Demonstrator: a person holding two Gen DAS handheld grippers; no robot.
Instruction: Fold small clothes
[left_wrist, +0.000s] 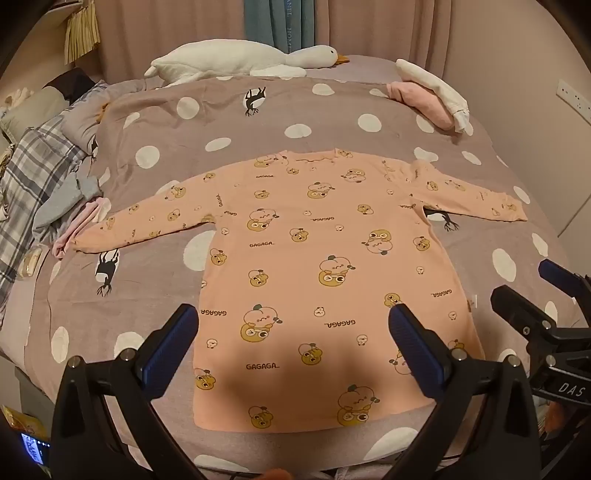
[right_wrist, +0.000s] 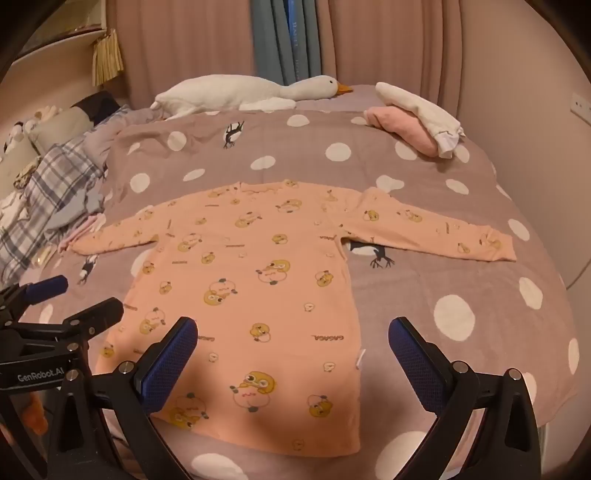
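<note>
A small peach long-sleeved shirt (left_wrist: 314, 266) with cartoon prints lies flat on the bed, both sleeves spread out sideways, hem nearest me. In the right wrist view the same shirt (right_wrist: 258, 295) sits a little left of centre. My left gripper (left_wrist: 293, 326) hovers open above the hem area, nothing between its blue pads. My right gripper (right_wrist: 293, 339) is also open, above the shirt's lower right edge, holding nothing. Each gripper shows in the other's view: the right gripper (left_wrist: 532, 284) at the right edge, the left gripper (right_wrist: 77, 295) at the left edge.
The bed carries a mauve cover with white dots (left_wrist: 236, 122). A white goose plush (left_wrist: 240, 59) lies at the far end. Folded pink and white clothes (left_wrist: 432, 96) sit far right. A heap of plaid and grey laundry (left_wrist: 40, 173) lies along the left side.
</note>
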